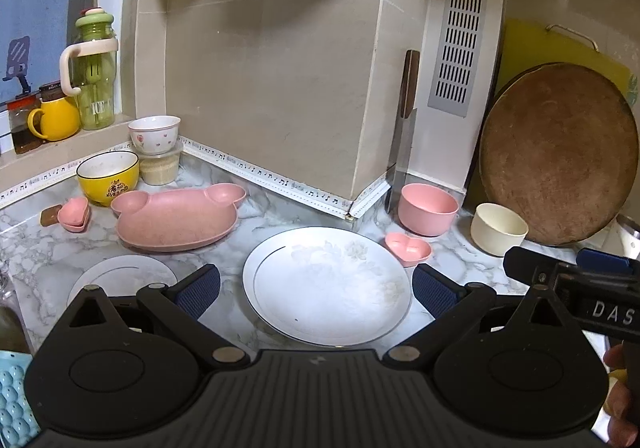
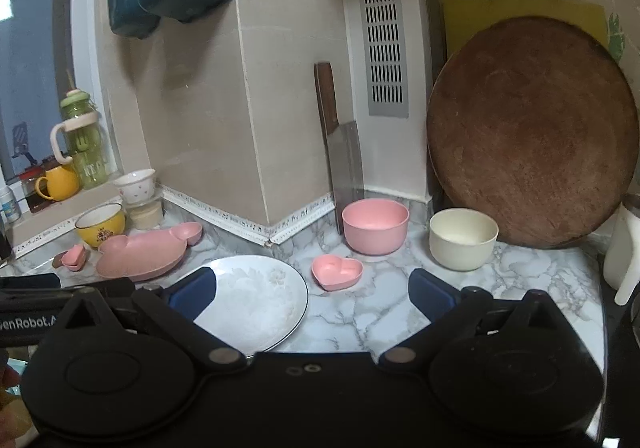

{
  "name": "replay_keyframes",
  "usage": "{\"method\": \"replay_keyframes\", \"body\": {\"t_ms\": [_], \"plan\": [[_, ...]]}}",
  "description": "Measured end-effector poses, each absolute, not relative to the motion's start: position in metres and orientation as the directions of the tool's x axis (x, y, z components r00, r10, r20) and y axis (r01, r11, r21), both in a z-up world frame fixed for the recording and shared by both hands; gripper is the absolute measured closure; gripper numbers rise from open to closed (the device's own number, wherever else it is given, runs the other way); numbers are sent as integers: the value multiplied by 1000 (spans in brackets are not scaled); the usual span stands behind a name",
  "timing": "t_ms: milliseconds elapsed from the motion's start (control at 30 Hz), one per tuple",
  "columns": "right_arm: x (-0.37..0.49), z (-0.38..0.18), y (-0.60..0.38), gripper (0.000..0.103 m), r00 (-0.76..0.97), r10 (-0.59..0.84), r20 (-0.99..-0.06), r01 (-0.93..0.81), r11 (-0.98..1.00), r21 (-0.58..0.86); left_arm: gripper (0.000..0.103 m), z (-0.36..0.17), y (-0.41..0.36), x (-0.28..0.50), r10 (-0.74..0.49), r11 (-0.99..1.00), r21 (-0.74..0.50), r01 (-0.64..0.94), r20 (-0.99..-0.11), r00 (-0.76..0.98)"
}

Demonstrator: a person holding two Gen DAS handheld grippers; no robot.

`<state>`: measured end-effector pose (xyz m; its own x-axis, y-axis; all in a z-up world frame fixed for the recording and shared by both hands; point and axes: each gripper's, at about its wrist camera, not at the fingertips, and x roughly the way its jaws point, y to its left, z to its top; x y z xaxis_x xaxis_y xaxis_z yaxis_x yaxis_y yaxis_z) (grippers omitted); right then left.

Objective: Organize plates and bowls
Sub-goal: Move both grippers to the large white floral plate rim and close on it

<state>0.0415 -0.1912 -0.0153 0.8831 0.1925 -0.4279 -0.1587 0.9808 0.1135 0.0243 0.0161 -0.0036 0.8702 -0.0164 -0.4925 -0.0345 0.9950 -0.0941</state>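
Note:
A large white plate (image 1: 326, 284) lies on the marble counter between the fingers of my open, empty left gripper (image 1: 316, 290); it also shows in the right wrist view (image 2: 256, 300). A second white plate (image 1: 120, 274) lies at the left. A pink bear-shaped plate (image 1: 176, 218), a yellow bowl (image 1: 108, 174), a white patterned bowl (image 1: 154, 134) and a small pink heart dish (image 1: 74, 212) sit behind. A pink bowl (image 2: 374, 224), a cream bowl (image 2: 462, 238) and another heart dish (image 2: 336, 271) sit ahead of my open, empty right gripper (image 2: 312, 296).
A round wooden board (image 2: 528, 132) and a yellow board lean on the right wall. A cleaver (image 2: 344, 160) leans in the corner. A green bottle (image 1: 94, 76) and yellow mug (image 1: 56, 118) stand on the sill. A white jug (image 2: 624, 252) stands at right.

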Motion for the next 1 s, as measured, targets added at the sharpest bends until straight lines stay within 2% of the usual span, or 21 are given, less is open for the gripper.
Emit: {"method": "replay_keyframes", "body": {"t_ms": [200,400,567,600,667,833,1000], "plan": [[71,-31,-182,0,851,195,-487,-164,981,107,0,-22,37,57,-35,992,-120,-36,-543,839],[101,-50,-170,0,825,201,-528,-190,979,77,0,-42,52,93,-26,996,-87,-31,-590,807],[132,-67,-166,5,785,217,-580,-192,976,105,0,-63,68,128,-37,995,-97,-33,-641,767],[138,-70,-165,7,778,222,-588,-199,974,105,1,-68,72,137,-41,994,-103,-36,-659,751],[149,-76,-163,16,760,213,-613,-193,976,99,1,-75,79,151,-54,992,-120,-38,-679,733],[171,-87,-164,26,714,229,-662,-166,973,158,1,-86,90,174,-61,990,-133,-46,-700,712],[188,-97,-163,39,673,243,-699,-139,969,203,10,-91,100,191,-80,984,-167,-60,-721,688]]}}
